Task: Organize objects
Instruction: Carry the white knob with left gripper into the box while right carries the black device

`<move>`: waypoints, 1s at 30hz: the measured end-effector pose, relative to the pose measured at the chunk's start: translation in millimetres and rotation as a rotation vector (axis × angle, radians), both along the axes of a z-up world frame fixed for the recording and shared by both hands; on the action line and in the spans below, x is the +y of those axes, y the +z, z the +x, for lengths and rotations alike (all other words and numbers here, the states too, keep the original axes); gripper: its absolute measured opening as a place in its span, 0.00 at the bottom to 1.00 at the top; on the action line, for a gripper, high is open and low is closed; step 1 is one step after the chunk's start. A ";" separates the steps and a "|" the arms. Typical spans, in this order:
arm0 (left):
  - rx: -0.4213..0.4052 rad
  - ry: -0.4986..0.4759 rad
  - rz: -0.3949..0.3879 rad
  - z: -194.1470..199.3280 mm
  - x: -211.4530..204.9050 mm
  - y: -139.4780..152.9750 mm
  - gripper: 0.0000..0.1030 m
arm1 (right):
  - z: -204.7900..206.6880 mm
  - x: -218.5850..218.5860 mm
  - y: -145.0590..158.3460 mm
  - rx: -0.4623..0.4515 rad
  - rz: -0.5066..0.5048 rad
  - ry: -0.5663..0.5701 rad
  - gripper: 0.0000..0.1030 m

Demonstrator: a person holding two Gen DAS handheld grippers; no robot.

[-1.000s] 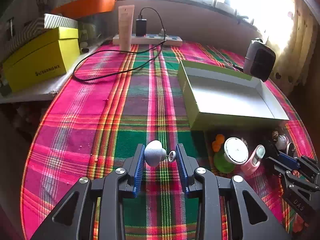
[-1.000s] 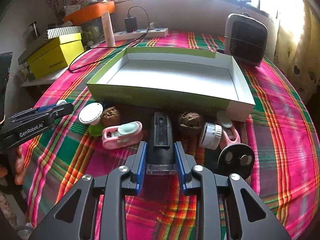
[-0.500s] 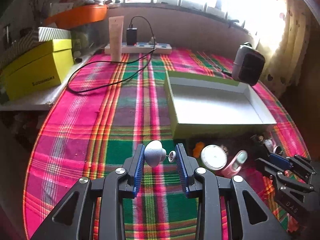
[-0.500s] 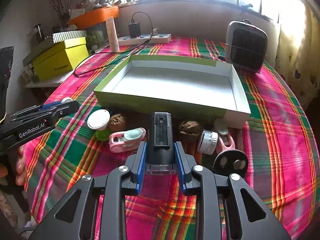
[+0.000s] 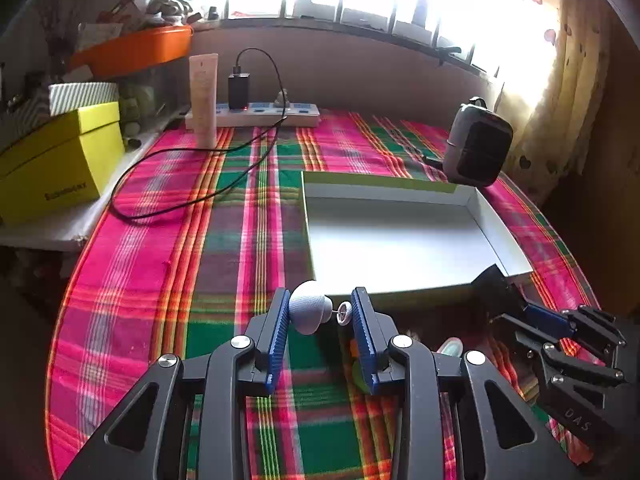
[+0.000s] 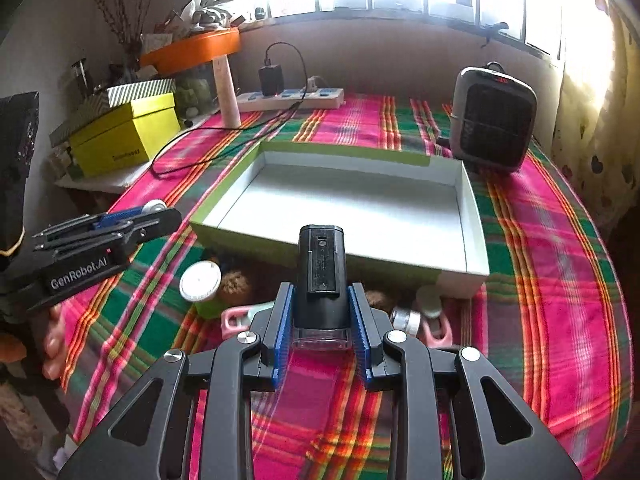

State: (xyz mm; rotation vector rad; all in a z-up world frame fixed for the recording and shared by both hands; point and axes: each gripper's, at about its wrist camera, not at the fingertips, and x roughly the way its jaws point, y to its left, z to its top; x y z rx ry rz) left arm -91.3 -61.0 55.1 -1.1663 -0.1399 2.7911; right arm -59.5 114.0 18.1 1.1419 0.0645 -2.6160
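Since a second ago both grippers have risen with their loads, and the clutter in front of the tray now sits lower in each view. The left gripper (image 5: 320, 312) is closed on a small white mushroom-shaped piece (image 5: 308, 312) with a thin pin and disc, held clear of the cloth just before the near-left corner of the green-and-white tray (image 5: 500, 236). The right gripper (image 6: 320, 312) is clamped on a black rectangular device (image 6: 320, 272) with a clear end, held above the cloth in front of the tray's near wall. On the plaid tablecloth (image 6: 540, 280) below lie a white-lidded green jar (image 6: 200, 284), a brown ball (image 6: 236, 284) and pink items (image 6: 234, 320). A grey heater (image 6: 494, 118) stands beyond the tray's far-right corner; a power strip (image 6: 288, 98) lies along the wall.
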 end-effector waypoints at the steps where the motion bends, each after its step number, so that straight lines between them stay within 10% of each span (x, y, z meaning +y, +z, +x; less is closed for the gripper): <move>1: 0.000 -0.003 0.001 -2.1 0.5 0.5 0.29 | -3.0 1.0 1.4 0.001 -0.002 0.000 0.28; 30: -0.069 -0.037 -0.052 -102.6 29.5 -16.9 0.29 | -93.6 5.1 -12.4 -0.079 -0.011 -0.021 0.28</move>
